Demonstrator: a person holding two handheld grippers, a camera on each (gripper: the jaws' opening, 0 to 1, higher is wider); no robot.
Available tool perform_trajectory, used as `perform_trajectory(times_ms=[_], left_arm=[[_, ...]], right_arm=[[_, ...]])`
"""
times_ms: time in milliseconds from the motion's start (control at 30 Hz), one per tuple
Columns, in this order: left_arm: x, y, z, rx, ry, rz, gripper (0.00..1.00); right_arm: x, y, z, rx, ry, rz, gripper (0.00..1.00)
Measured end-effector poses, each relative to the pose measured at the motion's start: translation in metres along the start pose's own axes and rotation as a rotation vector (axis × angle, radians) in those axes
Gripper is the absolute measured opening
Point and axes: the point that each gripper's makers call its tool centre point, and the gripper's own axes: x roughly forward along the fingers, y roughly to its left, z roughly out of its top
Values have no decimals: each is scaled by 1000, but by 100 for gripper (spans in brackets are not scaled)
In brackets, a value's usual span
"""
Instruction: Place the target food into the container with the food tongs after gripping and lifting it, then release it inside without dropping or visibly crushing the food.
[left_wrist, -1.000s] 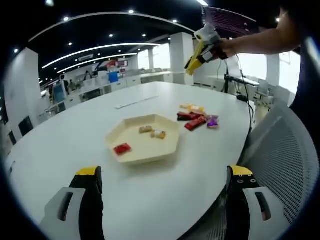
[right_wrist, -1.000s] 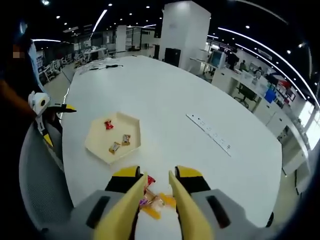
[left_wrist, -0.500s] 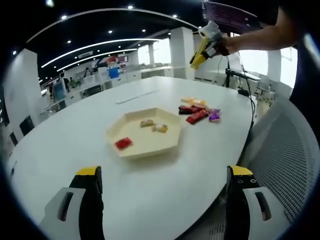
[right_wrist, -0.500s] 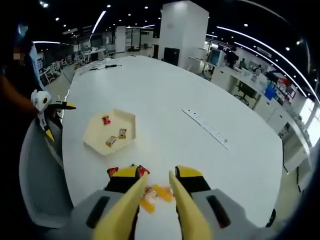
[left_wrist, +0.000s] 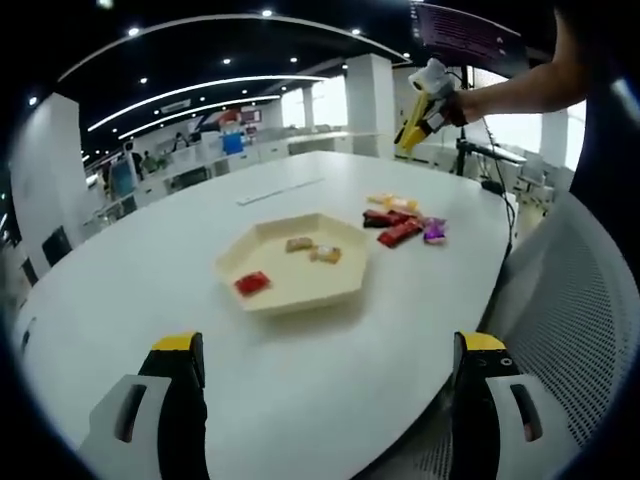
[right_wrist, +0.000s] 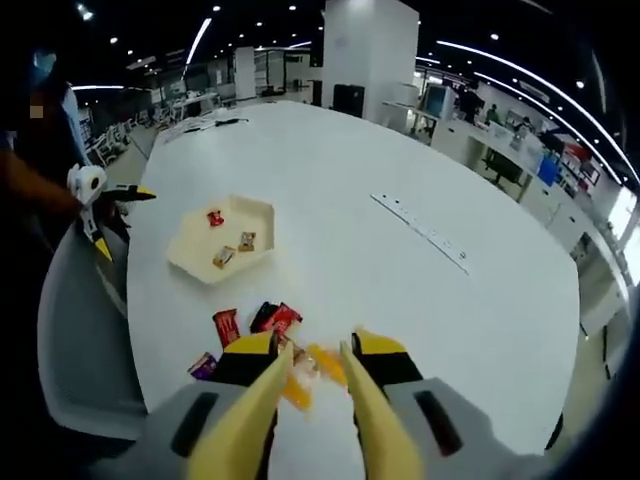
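Now my tongs hover over the wrapped snacks.
Left fingers spread wide, holding nothing; right fingers clamp yellow tongs, tips slightly apart; snacks lie beside the hexagonal cream tray on the smooth white table.

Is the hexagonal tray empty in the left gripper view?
No. The hexagonal tray already holds a red wrapped snack and two more small wrapped pieces.
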Motion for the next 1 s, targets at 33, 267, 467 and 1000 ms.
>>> perform_trajectory(times_ms=[33, 267, 467, 1000], left_arm=[[0, 0, 0, 3, -1, 2, 99], [-1, 4, 1, 13, 0, 27, 99], [-2, 7, -5, 15, 22, 42, 99], [-1, 10, -10, 15, 40, 49, 99]], right_arm=[[2, 0, -2, 5, 2, 2, 28], [25, 3, -15, 29, 10, -11, 28], [45, 3, -26, 53, 32, -37, 28], [58, 8, -71, -75, 158, -31, 29]])
